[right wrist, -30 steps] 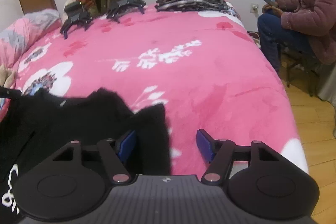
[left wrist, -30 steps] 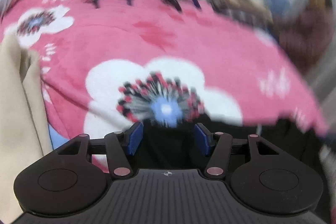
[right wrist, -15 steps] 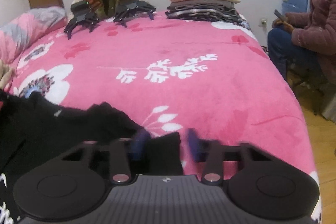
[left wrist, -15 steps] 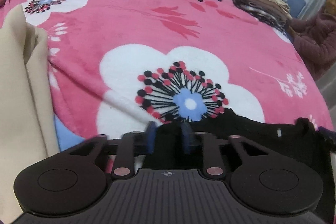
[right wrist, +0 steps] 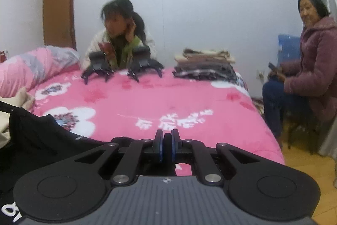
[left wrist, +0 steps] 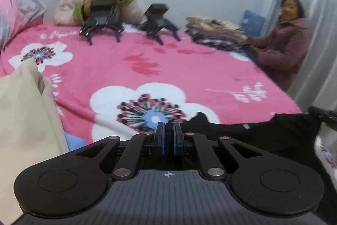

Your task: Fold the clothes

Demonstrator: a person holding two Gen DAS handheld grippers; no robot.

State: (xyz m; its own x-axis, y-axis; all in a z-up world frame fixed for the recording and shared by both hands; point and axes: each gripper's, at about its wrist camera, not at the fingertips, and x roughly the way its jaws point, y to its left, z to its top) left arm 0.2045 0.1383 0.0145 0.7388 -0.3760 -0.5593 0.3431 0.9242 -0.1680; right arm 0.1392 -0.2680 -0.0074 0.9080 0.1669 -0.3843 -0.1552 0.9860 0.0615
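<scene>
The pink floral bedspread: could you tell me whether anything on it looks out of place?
Two spare black grippers stand on the pink floral bedspread at its far edge, beside the stack of folded clothes: tools among laundry. Nothing looks spilled or damaged.

No legible text, brand, number or sign anywhere. Partial white print on black garment (right wrist: pixel 31 140) at 8 o'clock in right wrist view, cut by frame edge, unreadable. Small pale tag on same garment at 4 o'clock in left wrist view, too blurred to read.
</scene>
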